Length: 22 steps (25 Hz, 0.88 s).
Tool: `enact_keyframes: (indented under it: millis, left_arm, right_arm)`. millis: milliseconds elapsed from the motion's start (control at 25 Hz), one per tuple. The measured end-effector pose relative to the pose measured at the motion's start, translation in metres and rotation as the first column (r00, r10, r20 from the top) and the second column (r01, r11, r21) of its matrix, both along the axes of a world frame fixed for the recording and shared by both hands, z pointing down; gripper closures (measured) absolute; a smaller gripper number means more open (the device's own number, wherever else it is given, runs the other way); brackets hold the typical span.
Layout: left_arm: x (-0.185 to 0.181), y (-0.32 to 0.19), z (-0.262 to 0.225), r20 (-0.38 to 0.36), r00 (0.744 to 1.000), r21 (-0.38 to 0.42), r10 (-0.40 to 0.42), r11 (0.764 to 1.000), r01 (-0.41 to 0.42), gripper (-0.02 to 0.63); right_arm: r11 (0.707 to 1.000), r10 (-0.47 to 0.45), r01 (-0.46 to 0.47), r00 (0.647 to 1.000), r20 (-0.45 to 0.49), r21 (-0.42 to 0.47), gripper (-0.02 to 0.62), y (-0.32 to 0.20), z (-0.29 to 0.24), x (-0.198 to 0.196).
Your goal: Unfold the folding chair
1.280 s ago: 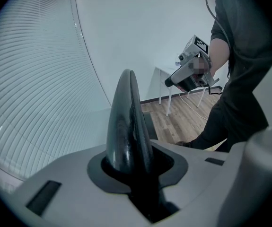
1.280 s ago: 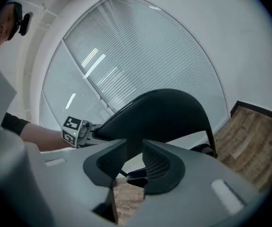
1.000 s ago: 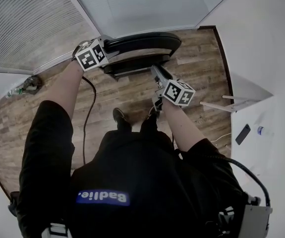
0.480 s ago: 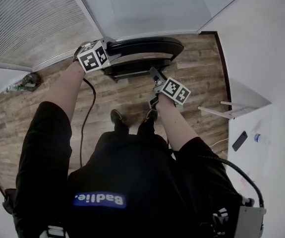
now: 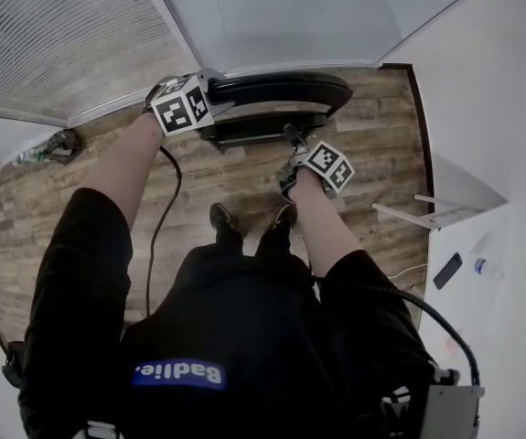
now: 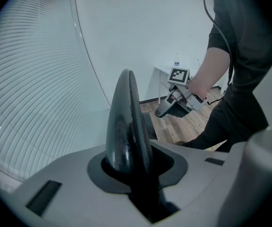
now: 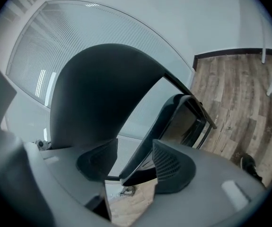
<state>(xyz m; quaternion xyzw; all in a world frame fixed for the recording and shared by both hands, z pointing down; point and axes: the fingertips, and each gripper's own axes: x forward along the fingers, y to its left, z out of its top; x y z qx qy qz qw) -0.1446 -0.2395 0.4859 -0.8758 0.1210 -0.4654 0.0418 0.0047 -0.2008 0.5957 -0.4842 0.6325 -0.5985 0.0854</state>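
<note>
The black folding chair stands against the glass wall. Its curved backrest is edge-on between the jaws of my left gripper, which is shut on the backrest's left end. The seat hangs below the backrest. My right gripper is at the seat's front edge, and its jaws are opening. That edge passes between the two ribbed pads, and a gap shows on the left side. The left gripper view shows the right gripper beyond the backrest.
A white table stands at the right, with a dark phone and a small bottle on a white surface nearer to me. A black cable runs over the wood floor. My shoes are just behind the chair.
My right gripper has sunk along the seat and rolled, its marker cube turned. The left gripper stays on the backrest.
</note>
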Motion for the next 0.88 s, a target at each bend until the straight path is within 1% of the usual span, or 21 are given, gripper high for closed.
enact_keyframes:
  millis: [280, 680, 880]
  left_arm:
    - [-0.001, 0.003, 0.001, 0.000, 1.000, 0.003, 0.009, 1.000, -0.009, 0.505]
    - [-0.004, -0.001, 0.002, -0.007, 1.000, 0.000, 0.017, 1.000, -0.017, 0.506]
    - [-0.001, -0.003, 0.000, -0.009, 1.000, 0.000, 0.019, 1.000, -0.019, 0.508]
  right_arm:
    - [0.999, 0.032, -0.032, 0.999, -0.002, -0.036, 0.376, -0.012, 0.026, -0.010]
    - [0.988, 0.120, -0.119, 0.993, 0.005, -0.102, 0.376, -0.033, 0.065, -0.010]
    - [0.984, 0.141, -0.139, 0.990, 0.016, -0.108, 0.376, -0.044, 0.073, -0.009]
